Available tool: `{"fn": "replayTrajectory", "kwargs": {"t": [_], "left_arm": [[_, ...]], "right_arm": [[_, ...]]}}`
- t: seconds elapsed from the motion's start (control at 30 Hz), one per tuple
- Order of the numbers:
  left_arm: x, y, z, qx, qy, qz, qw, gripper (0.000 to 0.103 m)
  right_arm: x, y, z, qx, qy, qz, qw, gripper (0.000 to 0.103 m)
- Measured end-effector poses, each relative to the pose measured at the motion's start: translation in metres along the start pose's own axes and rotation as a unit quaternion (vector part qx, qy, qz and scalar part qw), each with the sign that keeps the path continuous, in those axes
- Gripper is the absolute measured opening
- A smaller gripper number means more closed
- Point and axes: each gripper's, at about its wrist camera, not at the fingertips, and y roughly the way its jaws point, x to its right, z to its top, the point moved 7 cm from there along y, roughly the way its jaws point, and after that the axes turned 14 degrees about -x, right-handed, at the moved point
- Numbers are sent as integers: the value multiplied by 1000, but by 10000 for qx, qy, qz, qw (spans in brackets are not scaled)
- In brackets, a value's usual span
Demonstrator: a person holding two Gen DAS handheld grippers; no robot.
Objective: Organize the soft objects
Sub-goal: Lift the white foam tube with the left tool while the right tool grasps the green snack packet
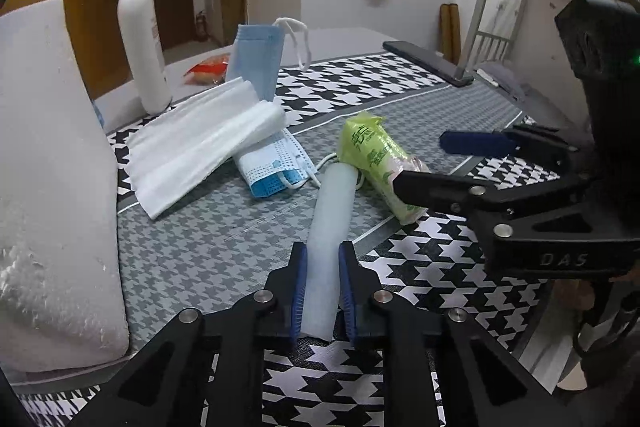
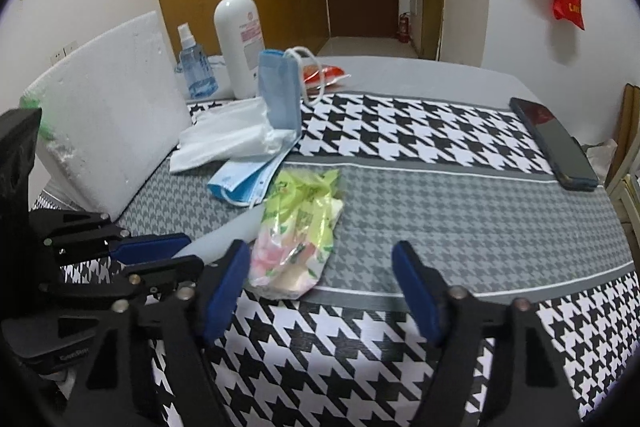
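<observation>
A pale, soft, translucent strip (image 1: 330,227) lies on the houndstooth cloth, and my left gripper (image 1: 323,291) is shut on its near end, a blue pad on each side. The same left gripper (image 2: 188,251) and strip (image 2: 236,231) show at the left of the right wrist view. A green flowered tissue pack (image 2: 296,239) lies just ahead of my right gripper (image 2: 322,291), near its left finger. That gripper's jaws stand wide apart and no pad presses on the pack. In the left wrist view the right gripper (image 1: 424,163) reaches in around the pack's (image 1: 372,155) end.
A folded white cloth (image 1: 200,151), loose blue face masks (image 1: 276,167) and an upright blue mask pack (image 1: 256,63) lie behind. A white foam block (image 1: 52,187) stands left, with a pump bottle (image 1: 140,47) and spray bottle (image 2: 196,75). A phone (image 2: 556,143) lies far right.
</observation>
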Motion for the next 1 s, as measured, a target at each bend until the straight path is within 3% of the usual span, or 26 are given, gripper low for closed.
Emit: {"fn": "replayTrajectory", "kwargs": {"t": [0.27, 0.43, 0.57, 1.0], "left_arm": [[-4, -5, -4, 36, -92, -108, 9999, 16], [-7, -6, -5, 29, -162, -225, 9996, 16], [-12, -10, -7, 93, -227, -306, 9992, 16], [1, -54, -18, 618, 55, -396, 9973, 15]], "right_arm": [[-7, 10, 0, -200, -30, 81, 9998, 34], [-9, 7, 2, -162, -74, -55, 9998, 34], [-7, 0, -3, -72, 10, -118, 9999, 24], [15, -63, -28, 484, 709, -208, 9961, 23]]}}
